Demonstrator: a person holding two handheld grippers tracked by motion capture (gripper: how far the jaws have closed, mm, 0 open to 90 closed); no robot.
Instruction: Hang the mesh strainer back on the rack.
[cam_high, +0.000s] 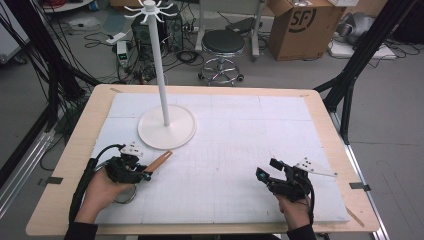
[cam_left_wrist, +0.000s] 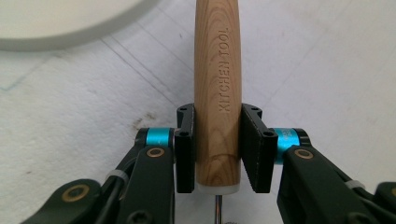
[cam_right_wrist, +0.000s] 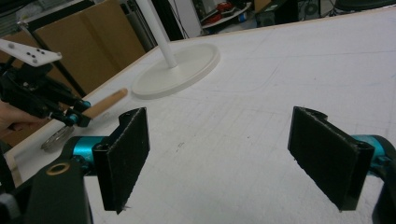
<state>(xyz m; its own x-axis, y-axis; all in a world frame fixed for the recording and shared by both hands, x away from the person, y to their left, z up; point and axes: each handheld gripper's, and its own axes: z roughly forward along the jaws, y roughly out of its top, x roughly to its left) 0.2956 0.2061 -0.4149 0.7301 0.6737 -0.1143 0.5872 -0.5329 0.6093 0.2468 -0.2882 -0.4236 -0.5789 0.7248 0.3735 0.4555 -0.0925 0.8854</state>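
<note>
A kitchen tool with a light wooden handle (cam_high: 160, 161) (cam_left_wrist: 217, 70) lies low over the white mat, its handle tip pointing at the white stand's round base (cam_high: 166, 127) (cam_right_wrist: 182, 70). My left gripper (cam_high: 145, 175) (cam_left_wrist: 217, 144) is shut on the handle near its metal end, both black pads pressed against the wood. The tool's metal wire head (cam_high: 126, 196) (cam_right_wrist: 55, 138) shows under my left hand. My right gripper (cam_high: 267, 168) (cam_right_wrist: 229, 154) stands open at the mat's front right, with nothing between its pads. The stand's thin pole (cam_high: 159, 65) carries a ring of hooks (cam_high: 148, 10) at the top.
The white mat (cam_high: 235, 130) covers most of the wooden table (cam_high: 75, 145). Beyond the far edge are a black stool (cam_high: 222, 45), a cardboard box (cam_high: 305, 25) and cables on the floor. Black frame legs (cam_high: 350, 75) stand at the right.
</note>
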